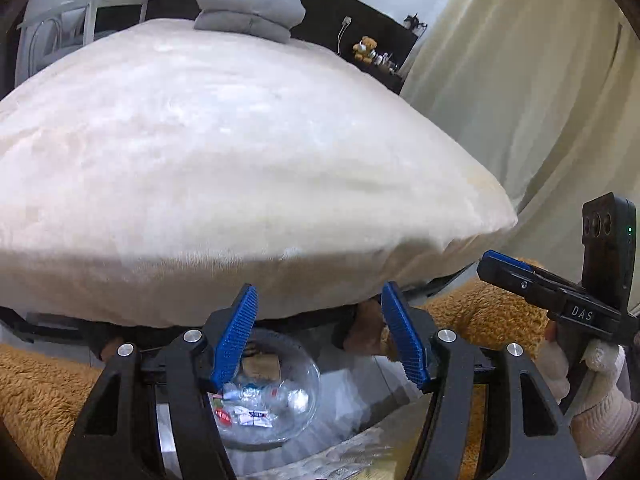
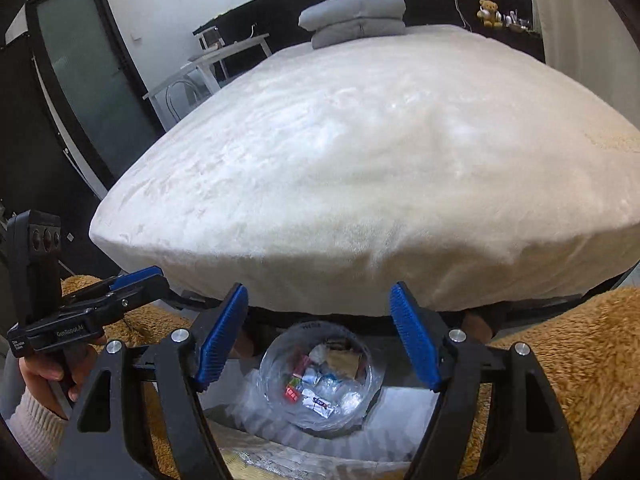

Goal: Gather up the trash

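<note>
Bedroom floor at the foot of a white bed, brown fuzzy rug on both sides. Between them sits a clear bin lined with plastic, wrappers already inside — it lies straight below and ahead of both grippers. Left gripper and right gripper hover wide apart, holding nothing; the bin looks centred under the right one, which I judge slightly better placed.

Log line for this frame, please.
left hand-held gripper: open, empty | right hand-held gripper: open, empty | clear bin: below both, holds wrappers | bed: no trash visible
</note>
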`<state>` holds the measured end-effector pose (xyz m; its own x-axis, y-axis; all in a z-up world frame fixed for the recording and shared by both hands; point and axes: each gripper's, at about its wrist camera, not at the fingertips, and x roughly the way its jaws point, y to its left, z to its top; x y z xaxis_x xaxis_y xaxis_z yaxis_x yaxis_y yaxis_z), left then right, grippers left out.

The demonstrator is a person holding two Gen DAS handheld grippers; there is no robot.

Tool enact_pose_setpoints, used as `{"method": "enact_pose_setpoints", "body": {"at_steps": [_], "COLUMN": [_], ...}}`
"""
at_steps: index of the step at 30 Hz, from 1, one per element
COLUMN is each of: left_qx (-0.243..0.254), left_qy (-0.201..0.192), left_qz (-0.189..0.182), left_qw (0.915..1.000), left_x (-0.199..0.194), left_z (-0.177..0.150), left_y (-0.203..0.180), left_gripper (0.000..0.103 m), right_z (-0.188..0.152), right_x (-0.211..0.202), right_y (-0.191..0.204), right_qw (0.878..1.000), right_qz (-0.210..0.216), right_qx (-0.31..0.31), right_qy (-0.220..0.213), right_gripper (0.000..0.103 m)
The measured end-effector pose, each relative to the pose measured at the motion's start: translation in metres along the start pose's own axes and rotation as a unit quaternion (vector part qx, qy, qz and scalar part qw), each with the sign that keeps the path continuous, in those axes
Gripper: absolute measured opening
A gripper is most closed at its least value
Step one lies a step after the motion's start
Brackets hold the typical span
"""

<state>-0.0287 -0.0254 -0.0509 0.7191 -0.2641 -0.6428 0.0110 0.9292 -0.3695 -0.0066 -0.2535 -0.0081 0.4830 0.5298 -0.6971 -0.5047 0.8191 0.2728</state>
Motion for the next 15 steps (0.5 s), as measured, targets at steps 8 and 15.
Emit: {"method": "enact_pose_setpoints", "body": {"at_steps": [8, 15], "left_qx": [0.045, 0.075], "left_qy": [-0.072, -0.124], "left_qz": [-0.004, -0.003], "left_qw": [0.9964, 0.9895], "left_x": [-0.058, -0.109], "left_z": [0.030, 0.048], "left_y": [-0.041, -0.073], "left_gripper": [0.063, 0.063], "right_z": [0.025, 0.037], "right_x": [-0.068, -0.119], "right_y": [0.024, 0.040], "right_qw": [0.997, 0.992], "right_qz": [0.001, -0.010], "right_qx": [-0.030, -0.056], "right_qy": [-0.070, -0.116], "right_gripper": [0.073, 0.073]}}
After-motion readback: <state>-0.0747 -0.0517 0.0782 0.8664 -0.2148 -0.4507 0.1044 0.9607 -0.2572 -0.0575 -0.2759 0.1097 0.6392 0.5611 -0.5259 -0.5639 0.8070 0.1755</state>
